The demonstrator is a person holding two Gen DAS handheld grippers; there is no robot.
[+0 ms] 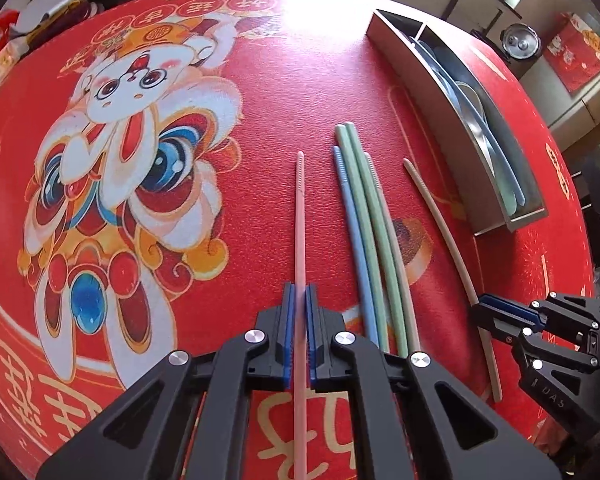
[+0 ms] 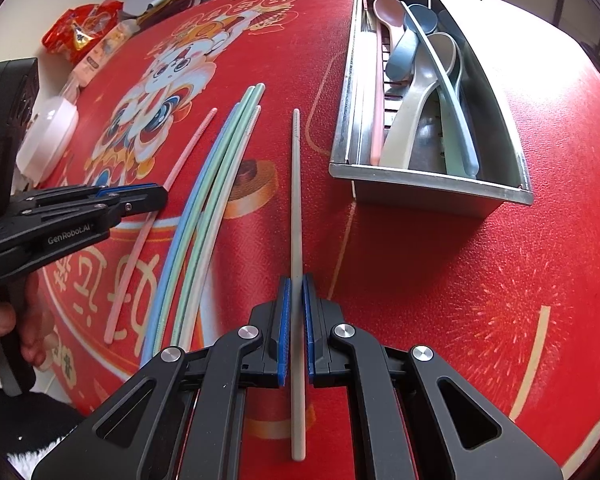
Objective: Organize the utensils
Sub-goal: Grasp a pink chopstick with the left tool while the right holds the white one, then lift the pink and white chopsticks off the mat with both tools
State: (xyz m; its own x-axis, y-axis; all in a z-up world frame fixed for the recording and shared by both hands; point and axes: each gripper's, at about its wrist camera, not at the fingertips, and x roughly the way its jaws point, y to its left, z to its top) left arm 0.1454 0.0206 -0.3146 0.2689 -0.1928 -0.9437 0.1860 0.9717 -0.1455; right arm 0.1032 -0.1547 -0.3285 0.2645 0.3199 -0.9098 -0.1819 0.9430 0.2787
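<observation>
Pink chopstick point(image 1: 300, 216) clenched in left gripper point(image 1: 299, 300), grey chopstick point(image 2: 296, 208) in right gripper point(image 2: 296, 296); both lie lengthwise, steel tray point(image 2: 428, 184) nearer the right.

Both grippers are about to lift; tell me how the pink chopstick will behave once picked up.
The pink chopstick looks thin, straight and probably stiff and light. Gripped well back from its far tip by the left gripper, that end may droop or swivel. Its smooth shaft might slip.

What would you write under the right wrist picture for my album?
Right gripper pinches a long grey chopstick on the red tablecloth, beside the metal utensil tray.
</observation>
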